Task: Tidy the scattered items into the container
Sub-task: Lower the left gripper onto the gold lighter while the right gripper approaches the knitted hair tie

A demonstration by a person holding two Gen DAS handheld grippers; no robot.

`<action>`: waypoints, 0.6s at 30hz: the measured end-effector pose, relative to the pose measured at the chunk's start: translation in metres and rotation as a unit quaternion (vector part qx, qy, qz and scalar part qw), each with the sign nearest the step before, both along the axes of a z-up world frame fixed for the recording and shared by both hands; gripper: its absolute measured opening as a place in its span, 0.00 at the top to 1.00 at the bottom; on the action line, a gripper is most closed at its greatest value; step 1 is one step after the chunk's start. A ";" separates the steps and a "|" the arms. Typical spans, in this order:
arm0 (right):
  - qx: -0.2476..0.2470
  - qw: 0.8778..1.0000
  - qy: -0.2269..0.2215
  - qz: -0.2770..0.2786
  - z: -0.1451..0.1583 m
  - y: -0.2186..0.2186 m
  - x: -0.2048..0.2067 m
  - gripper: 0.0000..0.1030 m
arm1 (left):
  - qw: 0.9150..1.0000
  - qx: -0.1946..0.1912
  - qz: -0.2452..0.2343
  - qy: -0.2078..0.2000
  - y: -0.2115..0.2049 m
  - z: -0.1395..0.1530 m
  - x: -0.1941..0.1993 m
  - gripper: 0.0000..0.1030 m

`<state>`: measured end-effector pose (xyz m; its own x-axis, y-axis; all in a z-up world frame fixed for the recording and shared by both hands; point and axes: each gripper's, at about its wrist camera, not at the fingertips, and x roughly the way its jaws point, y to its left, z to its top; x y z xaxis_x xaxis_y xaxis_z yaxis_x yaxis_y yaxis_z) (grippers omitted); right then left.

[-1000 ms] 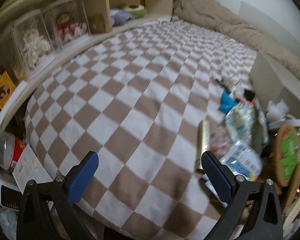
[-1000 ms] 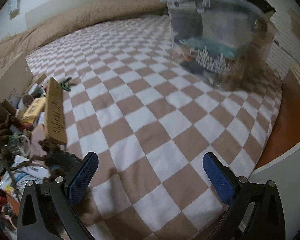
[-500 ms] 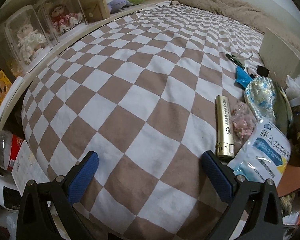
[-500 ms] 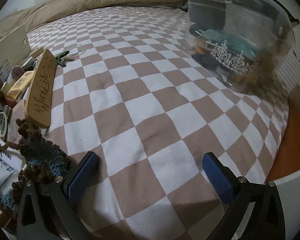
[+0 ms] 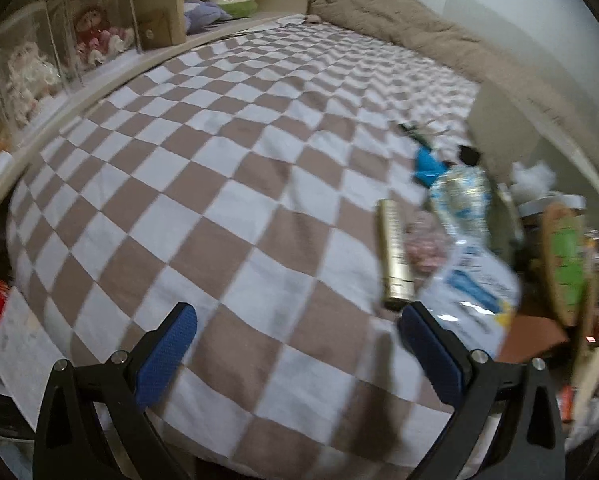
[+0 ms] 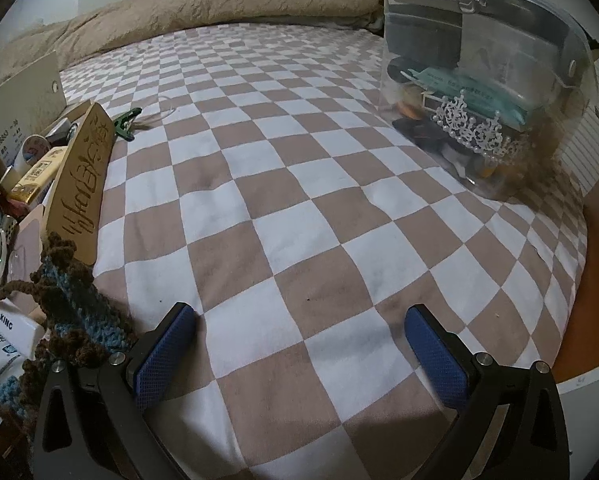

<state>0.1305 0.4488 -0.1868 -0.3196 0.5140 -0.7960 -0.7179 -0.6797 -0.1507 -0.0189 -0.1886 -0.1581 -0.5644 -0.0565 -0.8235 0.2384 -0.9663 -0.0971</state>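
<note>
While both claws hang low over the checkered blanket, neither one is holding anything. Left claw has its jaws spread wide with only bare blanket between the blue pads. Just ahead of its right-hand finger lies a gold tube, pointing away from the claw, close to the fingertip but not touching as far as I can tell. Right beside that tube, further to the claw's right, is a white and blue packet, and past it a shiny crinkly bag and a blue scrap; that whole side is pretty blurry. Right claw is spread wide too, nothing in it. The clear plastic bin sits well ahead and off to that claw's right, upright on the blanket, with a silver tiara and a teal packet showing through the wall. On that claw's left is the mess: a brown and blue knitted thing right next to its left finger, a wooden plaque with writing lying beyond it, and a green clip further out ahead.
</note>
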 end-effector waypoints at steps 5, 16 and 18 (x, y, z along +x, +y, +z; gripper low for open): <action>0.013 1.000 0.008 -0.003 -0.002 0.000 -0.001 0.00 | 1.000 -0.008 -0.028 -0.005 0.016 0.000 -0.011 0.00; 0.013 1.000 0.014 -0.003 -0.004 -0.001 0.001 0.00 | 0.992 -0.118 -0.007 -0.052 0.030 -0.014 -0.040 0.00; 0.014 1.000 0.017 -0.003 -0.005 -0.001 0.001 0.00 | 0.992 -0.113 0.000 -0.049 0.024 -0.014 -0.038 0.00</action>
<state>0.1312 0.4478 -0.1915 -0.3430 0.5375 -0.7703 -0.7265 -0.6716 -0.1451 -0.0565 -0.1650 -0.1723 -0.4828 -0.2454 -0.8406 0.2362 -0.9608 0.1449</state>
